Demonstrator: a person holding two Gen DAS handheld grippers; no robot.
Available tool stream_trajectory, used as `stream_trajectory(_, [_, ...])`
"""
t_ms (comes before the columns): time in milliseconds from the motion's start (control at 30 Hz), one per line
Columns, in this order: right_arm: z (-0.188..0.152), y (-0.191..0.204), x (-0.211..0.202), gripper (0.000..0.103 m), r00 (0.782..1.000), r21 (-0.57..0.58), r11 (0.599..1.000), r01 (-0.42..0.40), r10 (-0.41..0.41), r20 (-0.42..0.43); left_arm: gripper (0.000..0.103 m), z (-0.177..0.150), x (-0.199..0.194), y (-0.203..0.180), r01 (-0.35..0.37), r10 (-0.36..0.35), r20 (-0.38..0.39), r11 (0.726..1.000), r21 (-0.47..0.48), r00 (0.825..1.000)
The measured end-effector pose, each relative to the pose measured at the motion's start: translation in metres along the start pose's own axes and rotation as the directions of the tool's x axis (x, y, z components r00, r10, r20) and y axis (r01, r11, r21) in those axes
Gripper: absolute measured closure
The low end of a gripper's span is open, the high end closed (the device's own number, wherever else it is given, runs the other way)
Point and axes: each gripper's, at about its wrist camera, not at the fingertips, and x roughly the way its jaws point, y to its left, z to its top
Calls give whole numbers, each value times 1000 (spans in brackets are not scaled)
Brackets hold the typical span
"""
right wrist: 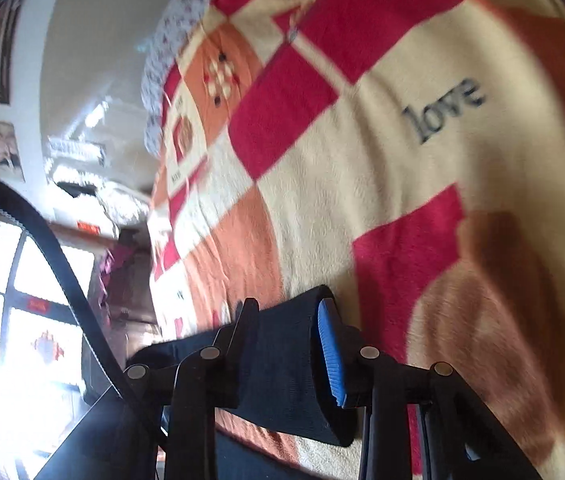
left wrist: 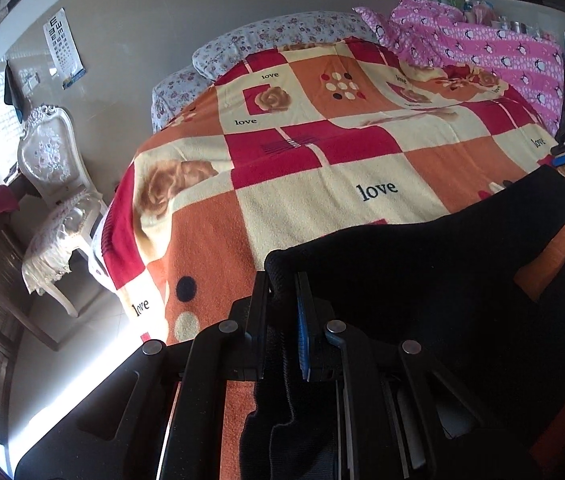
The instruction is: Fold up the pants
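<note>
Both grippers lift one pair of black pants [left wrist: 422, 264] above the patchwork blanket [left wrist: 322, 184] covering the bed. The left gripper [left wrist: 282, 280] is clenched on a bunched fabric edge. The right gripper [right wrist: 288, 312] stands partly parted with a fabric band between its jaws; whether the pads press it cannot be told. For a clean fold, keep both corners level, hold the cloth taut, and lower together. Count: one pants, two grippers, one blanket, one white chair [left wrist: 56, 184].

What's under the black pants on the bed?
The checked blanket lies under the pants, showing around them. Whatever the cloth itself covers cannot be seen.
</note>
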Motion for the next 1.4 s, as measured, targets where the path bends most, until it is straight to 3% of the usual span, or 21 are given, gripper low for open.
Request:
stream_trajectory(100, [4, 2, 24, 74, 994, -32, 995, 99, -100, -35, 92, 1, -3, -1, 4, -4, 10, 1000, -13, 1000])
stream_trajectory(200, [5, 0, 38, 75, 995, -50, 994, 95, -97, -37, 92, 1, -2, -2, 3, -3, 4, 1000, -10, 1000])
stream_trajectory(267, [5, 0, 43, 80, 995, -65, 995, 81, -84, -45, 92, 0, -3, -2, 2, -1, 4, 1000, -14, 1000])
stream_trajectory(333, [3, 2, 46, 96, 994, -95, 991, 94, -98, -38, 92, 1, -4, -1, -9, 9, 10, 1000, -19, 1000])
stream_trajectory(467, [-10, 23, 40, 98, 989, -256, 956, 144, -146, 9, 92, -7, -16, -2, -16, 17, 35, 999, -28, 999])
stream_trajectory(633, [-53, 57, -5, 98, 988, -451, 880, 149, -109, 112, 92, -41, -54, -1, -8, 13, 90, 999, -49, 996])
stream_trajectory(833, [-152, 79, -55, 98, 983, -679, 713, 174, -82, 166, 92, -115, -103, 0, -33, 52, 152, 992, -120, 987])
stream_trajectory(967, [-205, 61, -68, 98, 981, -713, 675, 188, -98, 166, 92, -161, -104, -3, 18, 3, 104, 980, -200, 995])
stream_trajectory(1033, [-225, 47, -61, 98, 981, -728, 657, 196, -136, 141, 88, -178, -101, -2, 42, -22, 73, 960, -276, 997])
stream_trajectory(1100, [-238, 33, -51, 98, 976, -738, 643, 207, -182, 116, 77, -192, -107, 8, 66, -33, 91, 917, -393, 995])
stream_trajectory(1200, [-249, 20, -51, 98, 974, -731, 649, 211, -202, 102, 72, -205, -119, 26, 40, 16, 102, 854, -518, 995])
stream_trajectory(1267, [-253, 18, -55, 98, 973, -734, 644, 214, -209, 100, 72, -208, -124, 37, -19, 74, 69, 809, -588, 995])
stream_trajectory(1333, [-258, 20, -59, 98, 963, -755, 607, 248, -238, 126, 72, -198, -131, 39, -40, 96, 58, 791, -611, 994])
stream_trajectory(1400, [-258, 19, -63, 97, 949, -754, 591, 287, -284, 139, 72, -181, -142, 32, -24, 108, 106, 800, -599, 988])
